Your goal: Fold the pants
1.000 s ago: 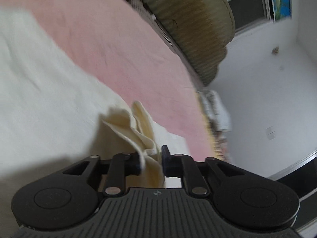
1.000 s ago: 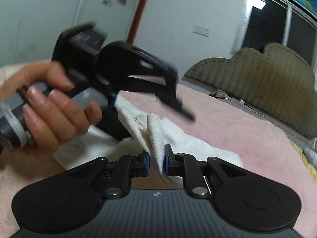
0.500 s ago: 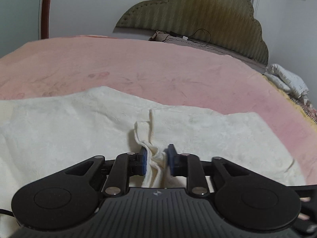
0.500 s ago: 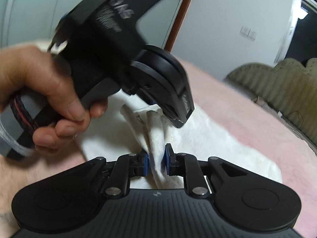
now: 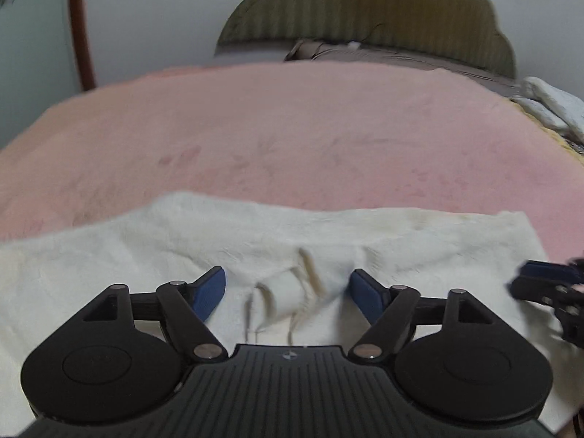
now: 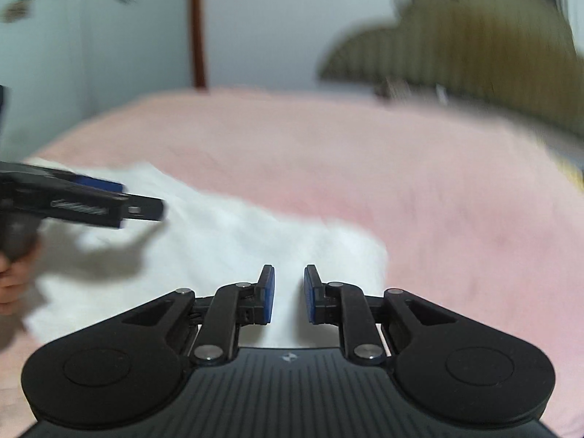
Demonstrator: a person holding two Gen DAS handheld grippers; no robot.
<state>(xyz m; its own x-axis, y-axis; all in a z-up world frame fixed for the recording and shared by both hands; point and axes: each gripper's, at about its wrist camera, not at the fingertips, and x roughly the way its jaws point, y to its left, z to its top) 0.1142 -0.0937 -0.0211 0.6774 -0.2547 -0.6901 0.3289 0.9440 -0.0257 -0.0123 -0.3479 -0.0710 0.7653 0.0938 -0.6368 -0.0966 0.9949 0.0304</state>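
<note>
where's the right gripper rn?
Right gripper hangs over the cream fabric pants' right end on the pink bedspread, right of the left gripper.

Both wrist cameras are looking forward and downward along their own fingers, close above the cream pants point(image 5: 204, 252) on the pink bed point(image 5: 292, 135). Both are facing the headboard point(image 6: 474, 36), sharing pants, bed and wall; each is catching the other gripper at its edge.

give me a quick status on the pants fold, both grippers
Left gripper opening, bunched fabric loose between its fingers. Right gripper nearly closed, apparently empty. Cream pants flat on pink bed. Nothing blocking.
</note>
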